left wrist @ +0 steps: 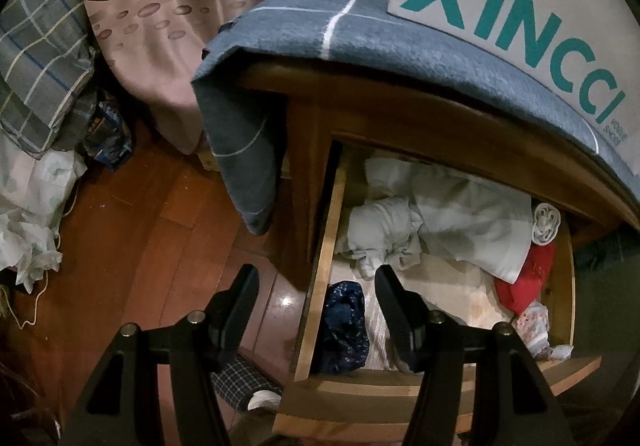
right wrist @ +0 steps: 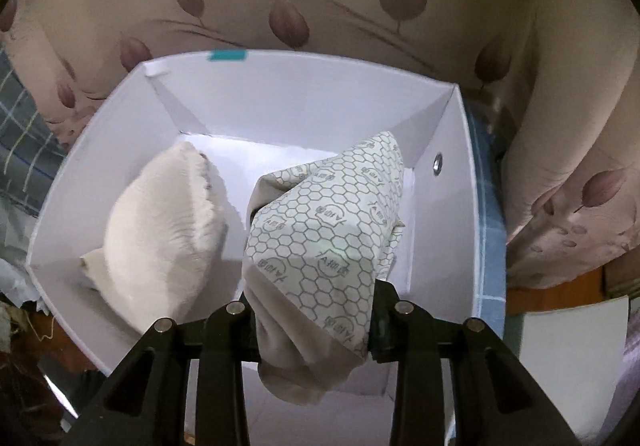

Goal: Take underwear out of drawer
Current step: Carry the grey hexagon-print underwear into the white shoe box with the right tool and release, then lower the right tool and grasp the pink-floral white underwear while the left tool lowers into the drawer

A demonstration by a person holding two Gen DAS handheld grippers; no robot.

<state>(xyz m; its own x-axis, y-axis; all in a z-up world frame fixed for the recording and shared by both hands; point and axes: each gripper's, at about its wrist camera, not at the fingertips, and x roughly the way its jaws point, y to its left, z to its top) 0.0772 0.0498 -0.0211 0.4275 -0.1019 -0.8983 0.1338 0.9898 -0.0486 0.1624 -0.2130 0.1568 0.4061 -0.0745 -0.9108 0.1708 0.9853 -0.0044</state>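
Note:
In the left wrist view the wooden drawer (left wrist: pixel 320 266) stands pulled open. It holds white crumpled garments (left wrist: pixel 432 222), a dark blue lace piece (left wrist: pixel 344 326), a red piece (left wrist: pixel 528 278) and a floral piece (left wrist: pixel 532 326). My left gripper (left wrist: pixel 316 286) is open and empty, straddling the drawer's left wall. In the right wrist view my right gripper (right wrist: pixel 312 302) is shut on honeycomb-print underwear (right wrist: pixel 328 230) over a white box (right wrist: pixel 304 94). A cream garment (right wrist: pixel 164 238) lies inside the box at the left.
A white box with teal lettering (left wrist: pixel 508 14) sits on a blue-grey cloth (left wrist: pixel 320 26) over the cabinet top. A pink leaf-print bedspread (left wrist: pixel 160 6) and plaid bedding (left wrist: pixel 40 46) are to the left. The wooden floor (left wrist: pixel 140 226) has a slipper (left wrist: pixel 244 382) near the drawer.

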